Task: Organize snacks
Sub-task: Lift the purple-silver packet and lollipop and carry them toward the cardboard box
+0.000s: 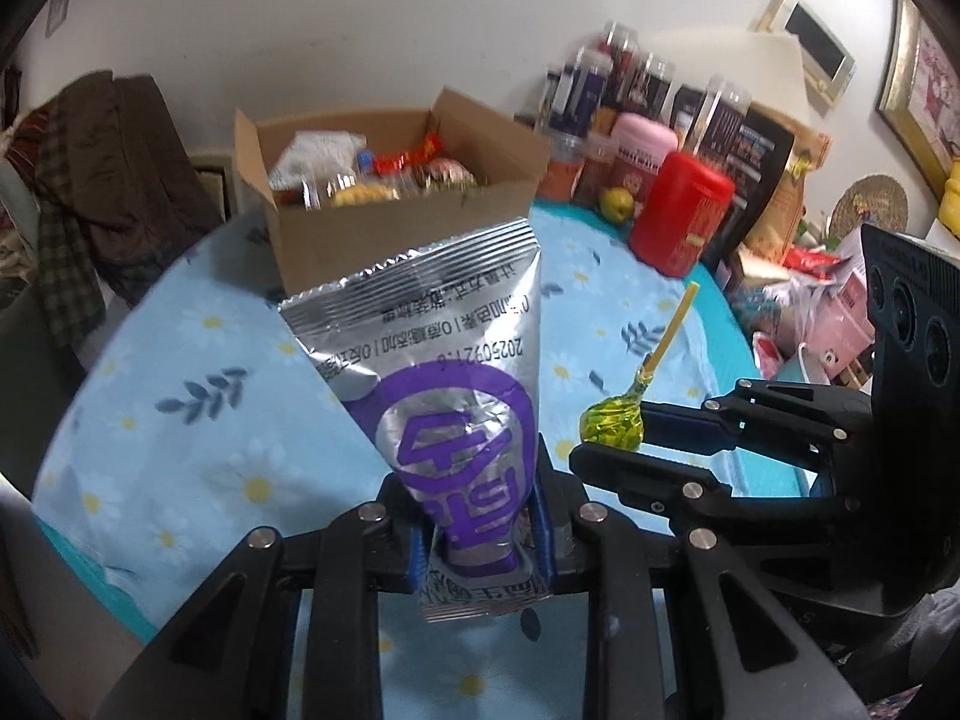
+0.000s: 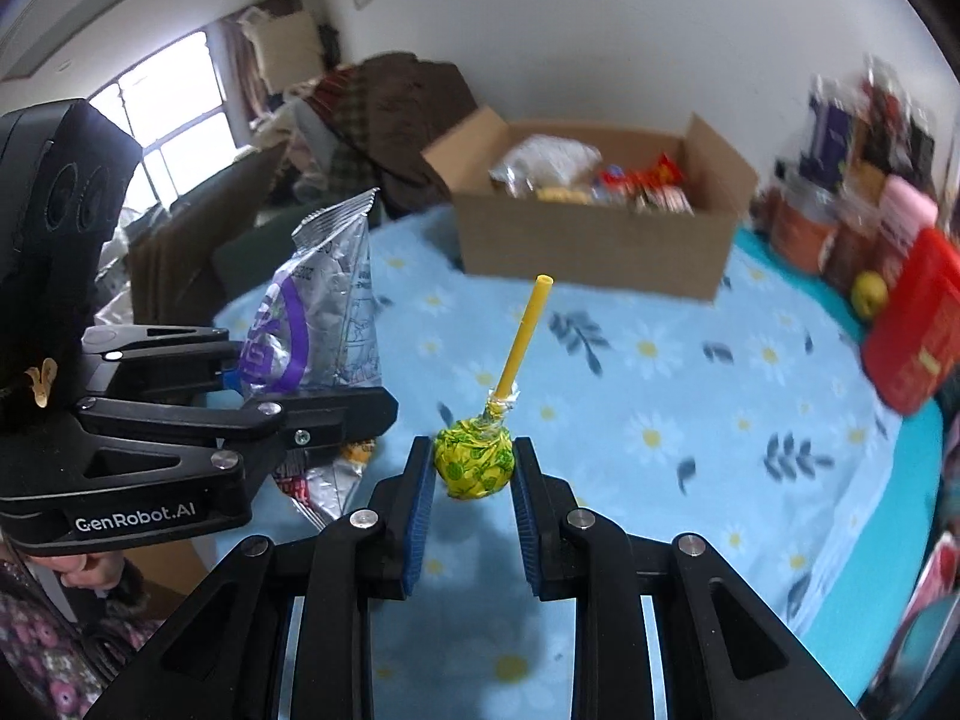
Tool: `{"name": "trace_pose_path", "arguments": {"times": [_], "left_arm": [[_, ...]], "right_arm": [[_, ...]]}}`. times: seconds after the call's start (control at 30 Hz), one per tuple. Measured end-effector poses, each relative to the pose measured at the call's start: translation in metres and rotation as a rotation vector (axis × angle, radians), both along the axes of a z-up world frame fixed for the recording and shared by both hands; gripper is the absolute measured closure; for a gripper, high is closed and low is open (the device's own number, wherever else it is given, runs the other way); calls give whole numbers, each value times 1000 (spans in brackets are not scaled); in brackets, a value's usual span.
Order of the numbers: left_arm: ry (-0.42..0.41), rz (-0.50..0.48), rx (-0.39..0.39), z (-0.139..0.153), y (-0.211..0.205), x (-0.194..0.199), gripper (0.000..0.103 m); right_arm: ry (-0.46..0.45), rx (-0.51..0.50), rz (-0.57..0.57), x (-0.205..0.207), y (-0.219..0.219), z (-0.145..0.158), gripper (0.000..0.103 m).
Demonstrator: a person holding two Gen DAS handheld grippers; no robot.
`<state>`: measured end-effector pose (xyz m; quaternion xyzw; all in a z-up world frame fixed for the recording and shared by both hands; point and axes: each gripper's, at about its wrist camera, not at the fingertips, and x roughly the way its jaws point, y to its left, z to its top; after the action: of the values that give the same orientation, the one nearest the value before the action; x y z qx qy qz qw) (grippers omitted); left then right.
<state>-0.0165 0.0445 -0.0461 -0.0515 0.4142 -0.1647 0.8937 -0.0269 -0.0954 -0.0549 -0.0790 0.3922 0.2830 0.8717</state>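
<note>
The left gripper (image 1: 480, 531) has its jaws clenched on the lower end of a silver snack packet (image 1: 447, 372) with a purple logo; the packet stands upright between the blue pads, clear of the surface (image 1: 198, 420). The right gripper (image 2: 474, 504) has its jaws clenched on a lollipop (image 2: 475, 461) in a yellow-green wrapper, gripped at the head, with the yellow stick (image 2: 523, 336) pointing up and away from the jaws. Both grippers sit close together, the right 1 just beside the left in the left wrist view. The surface carries a light blue cloth printed with daisies and leaves. Beyond both held items, an open cardboard box (image 1: 396, 240) rests on the cloth and contains several wrapped snacks. To the right of the box stand a red container (image 1: 681, 219), a pink-lidded jar (image 1: 645, 132) and a yellow-green fruit (image 1: 618, 202).
</note>
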Motion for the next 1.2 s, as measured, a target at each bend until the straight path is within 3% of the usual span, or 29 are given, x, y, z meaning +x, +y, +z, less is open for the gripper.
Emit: {"name": "trace_pose_path", "arguments": {"times": [0.6, 1.2], "left_arm": [[-167, -19, -14, 64, 16, 34, 77], [-284, -79, -4, 103, 23, 132, 77]], "right_arm": [[-147, 56, 15, 27, 19, 64, 78], [-254, 83, -25, 124, 23, 109, 78]]}}
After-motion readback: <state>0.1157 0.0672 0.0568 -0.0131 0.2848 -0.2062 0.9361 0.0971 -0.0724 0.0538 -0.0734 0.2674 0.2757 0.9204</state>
